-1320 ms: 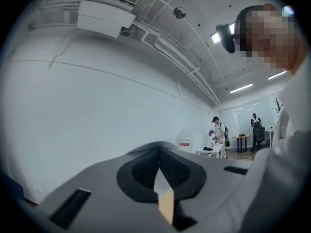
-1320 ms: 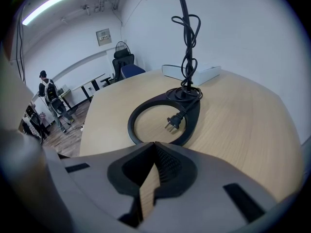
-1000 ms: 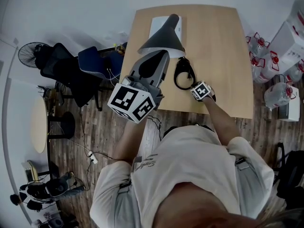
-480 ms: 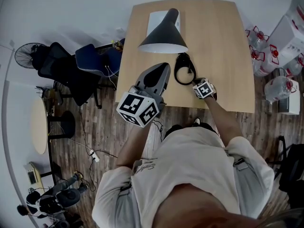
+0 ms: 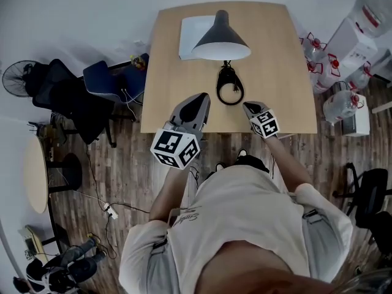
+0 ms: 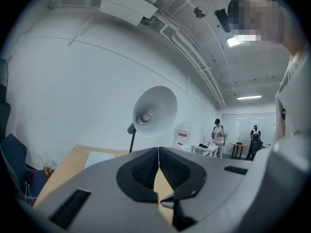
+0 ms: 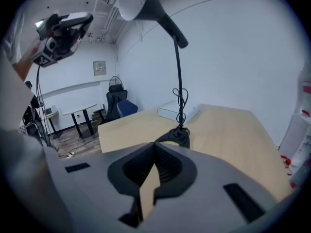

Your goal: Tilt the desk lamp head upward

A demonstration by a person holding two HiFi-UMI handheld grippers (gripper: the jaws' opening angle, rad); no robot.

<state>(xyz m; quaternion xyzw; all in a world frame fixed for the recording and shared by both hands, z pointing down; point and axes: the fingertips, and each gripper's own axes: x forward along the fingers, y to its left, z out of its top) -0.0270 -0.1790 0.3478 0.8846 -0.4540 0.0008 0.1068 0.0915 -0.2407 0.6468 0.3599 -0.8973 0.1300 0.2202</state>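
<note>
The black desk lamp stands on the wooden table (image 5: 282, 72); its cone head (image 5: 220, 38) sits over the far middle and its round base (image 5: 228, 90), with coiled cord, sits nearer me. In the left gripper view the lamp head (image 6: 154, 110) faces the camera, its bulb showing. The right gripper view has the lamp head (image 7: 136, 1) high up, above the thin stem (image 7: 177, 81) and base (image 7: 175, 136). My left gripper (image 5: 201, 97) is held raised at the table's near edge, shut and empty. My right gripper (image 5: 246, 105) hangs lower, short of the base, also shut and empty.
A white pad (image 5: 195, 28) lies behind the lamp. Water bottles (image 5: 343, 106) and a dispenser (image 5: 361, 23) stand right of the table. Office chairs (image 5: 104, 84) and a fan (image 5: 15, 78) are on the left. Two people (image 6: 218, 130) stand far off.
My left gripper has drawn back from beside the lamp head to the table's near edge. My right gripper has also pulled back a little from the base.
</note>
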